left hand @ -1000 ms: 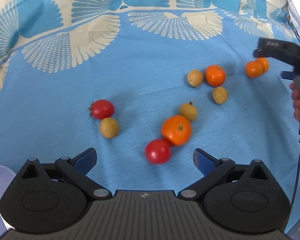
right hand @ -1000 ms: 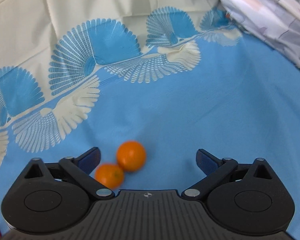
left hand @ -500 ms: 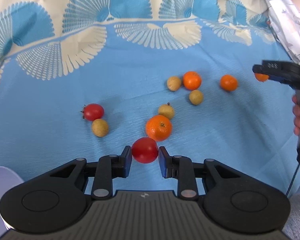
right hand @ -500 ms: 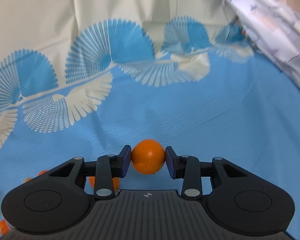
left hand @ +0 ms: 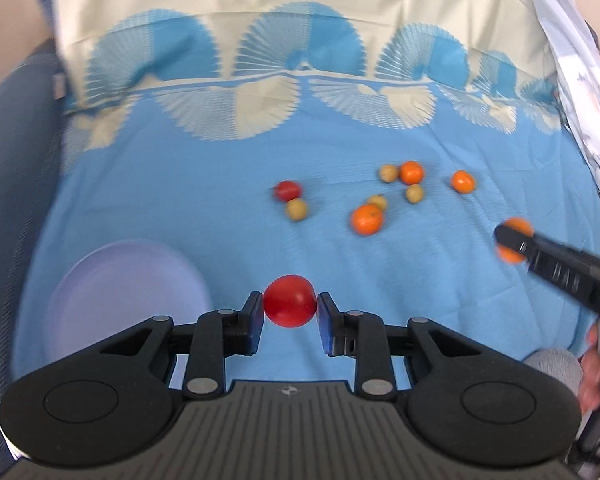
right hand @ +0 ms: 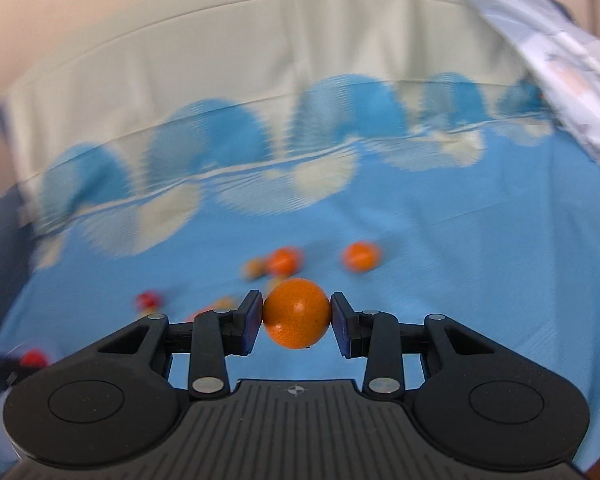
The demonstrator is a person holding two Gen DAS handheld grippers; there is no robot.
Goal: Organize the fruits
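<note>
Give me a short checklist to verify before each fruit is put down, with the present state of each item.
1. Left hand-held gripper holds the tomato between both pads: ok.
2. Right hand-held gripper holds the orange centred: ok.
3. Purple plate visible left of the tomato, nothing seen on it: ok.
4. A place for the orange: cannot tell, no second dish in view.
5. The two grippers apart, the right one far to the side in the left view: ok.
6. Views sharp enough to aim: not ok, both are blurred by motion.

Loose fruit (right hand: 284,261) behind the orange (right hand: 296,313) motion-blurred; lilac plate (left hand: 100,304) partly behind the left claw (left hand: 290,316).
</note>
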